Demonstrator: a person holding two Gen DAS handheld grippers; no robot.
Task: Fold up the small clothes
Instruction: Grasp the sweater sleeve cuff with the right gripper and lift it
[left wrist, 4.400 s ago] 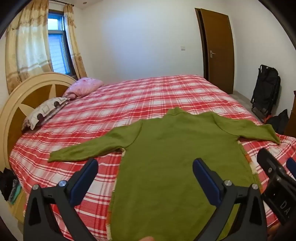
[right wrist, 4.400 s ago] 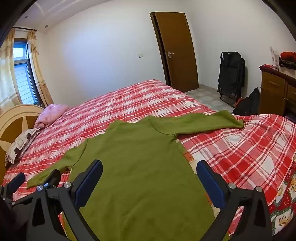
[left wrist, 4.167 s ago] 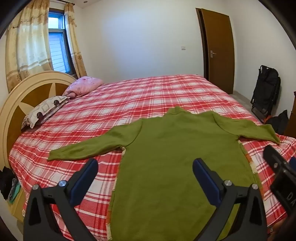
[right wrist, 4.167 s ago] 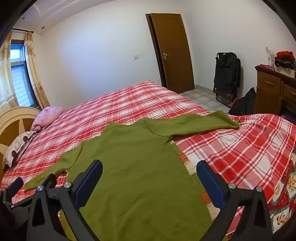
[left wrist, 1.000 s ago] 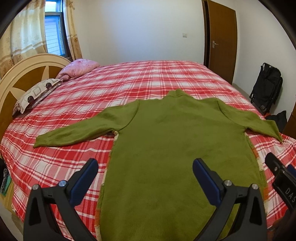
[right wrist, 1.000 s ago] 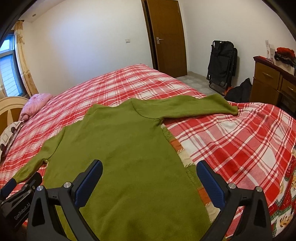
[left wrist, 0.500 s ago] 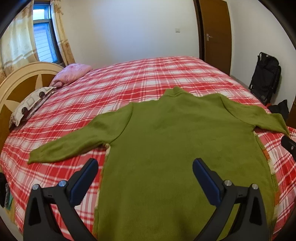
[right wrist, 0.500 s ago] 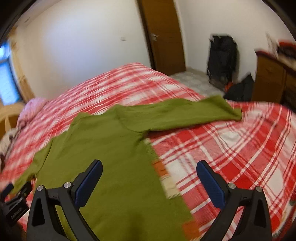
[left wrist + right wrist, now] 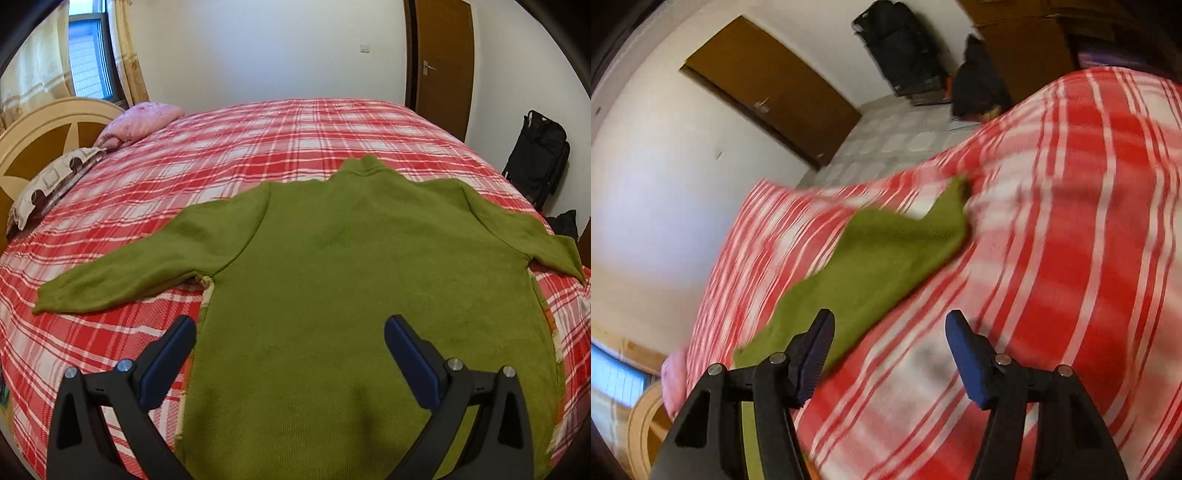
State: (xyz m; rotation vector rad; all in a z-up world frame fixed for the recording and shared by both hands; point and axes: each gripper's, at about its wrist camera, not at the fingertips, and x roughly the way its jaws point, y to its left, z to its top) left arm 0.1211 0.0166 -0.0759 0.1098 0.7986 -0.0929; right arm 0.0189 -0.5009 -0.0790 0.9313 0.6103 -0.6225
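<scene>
Your right gripper (image 9: 886, 332) has swung toward the sweater's right sleeve (image 9: 886, 254) on the bed (image 9: 258, 129) — both grippers' fingers spread, empty. Pinch the cuff cleanly — fold inward across the body.

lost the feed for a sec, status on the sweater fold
Left gripper open over the green sweater, holding nothing. Right gripper open, near one sleeve. Sweater flat, unfolded. Nothing in the way.
</scene>
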